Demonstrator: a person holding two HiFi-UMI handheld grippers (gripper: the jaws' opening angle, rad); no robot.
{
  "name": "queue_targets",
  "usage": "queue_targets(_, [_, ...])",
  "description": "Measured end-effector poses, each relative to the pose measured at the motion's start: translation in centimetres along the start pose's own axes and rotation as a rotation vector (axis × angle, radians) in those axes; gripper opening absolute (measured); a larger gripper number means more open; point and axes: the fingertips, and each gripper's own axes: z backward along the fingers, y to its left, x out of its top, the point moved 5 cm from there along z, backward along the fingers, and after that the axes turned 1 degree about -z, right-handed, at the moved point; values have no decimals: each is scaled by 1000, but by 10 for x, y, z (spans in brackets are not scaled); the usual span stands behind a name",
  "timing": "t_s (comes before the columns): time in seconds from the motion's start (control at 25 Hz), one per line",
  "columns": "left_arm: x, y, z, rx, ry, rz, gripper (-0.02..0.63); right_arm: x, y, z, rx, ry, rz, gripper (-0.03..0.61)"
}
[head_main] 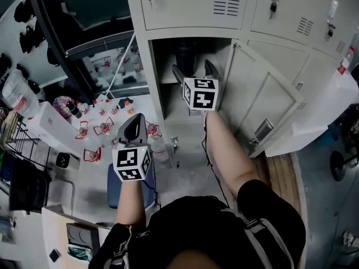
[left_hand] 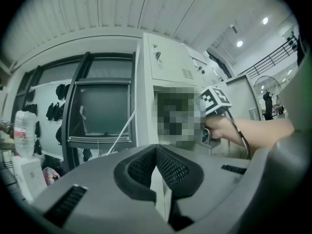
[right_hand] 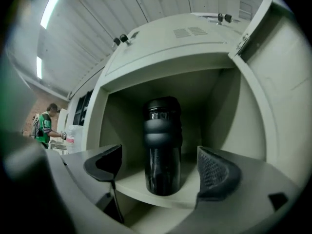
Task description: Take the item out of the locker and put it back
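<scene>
While your left gripper (head_main: 133,129) hangs at the lower left of the head view, well clear of the locker (head_main: 150,60), its jaws are pressed together with nothing between them. That suits it, because it has no part in the reach and held low like this it does not block your line to the opening. Moving right to the centre of that view, the open compartment holds the task's item, a dark bottle (right_hand: 162,145). It stands upright near the front edge of the shelf (right_hand: 192,191), at the middle of the right gripper view. Upright and close to the edge is a good way for it to stand, since it gives you both flanks from the front without reaching deep. Your right gripper (head_main: 193,72) is pushed up to the mouth of the compartment, and its jaws are spread wide. One pad sits to each side of the bottle, in front of it and apart from it, so nothing is gripped. Whether you are lined up to take the bottle or have just set it down, the pictures alone do not settle. The spread leaves room on both flanks, so the pads need not knock it over. Farther right, the door (head_main: 263,108) swings wide open toward the right of the frame, leaving your forearm a free path.
</scene>
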Motion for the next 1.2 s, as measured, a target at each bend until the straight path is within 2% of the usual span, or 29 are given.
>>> queue_targets(0.4, [-8,20,-2,32,35,2,11,-3,-8,-76,-10,125,11,489])
queue_targets(0.6, [-9,28,0,46,40,2,11,-6,-9,-83,4,168,-8,419])
queue_targets(0.68, [-9,30,0,51,40,4,11,-5,-8,-79,5,162,-14,417])
queue_targets(1.2, [-6,14,-1,10,25,11,11,0,-7,-19,132,183,-304,414])
